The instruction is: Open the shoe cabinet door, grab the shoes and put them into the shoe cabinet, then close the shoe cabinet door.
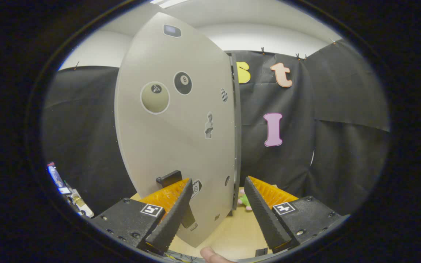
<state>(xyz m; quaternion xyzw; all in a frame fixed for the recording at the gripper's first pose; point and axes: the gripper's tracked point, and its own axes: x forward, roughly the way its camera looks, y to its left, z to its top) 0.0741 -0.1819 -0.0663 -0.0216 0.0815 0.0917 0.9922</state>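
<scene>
Just ahead of my left finger juts a dark handle [169, 178] on the door [181, 128], a flat, stiff, smooth grey panel with stickers, swung partly toward me. It should swing lightly; the handle is my hold. My gripper [217, 190] is spread, grasping nothing. A small soft toy [245, 201] lies beyond the fingers.

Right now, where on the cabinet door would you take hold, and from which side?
Grip the dark handle low on the cabinet door, coming straight at the door's face. It juts out as a short bar, so the two fingers could probably close across it. The gripper is open, its left finger just below the handle.
</scene>
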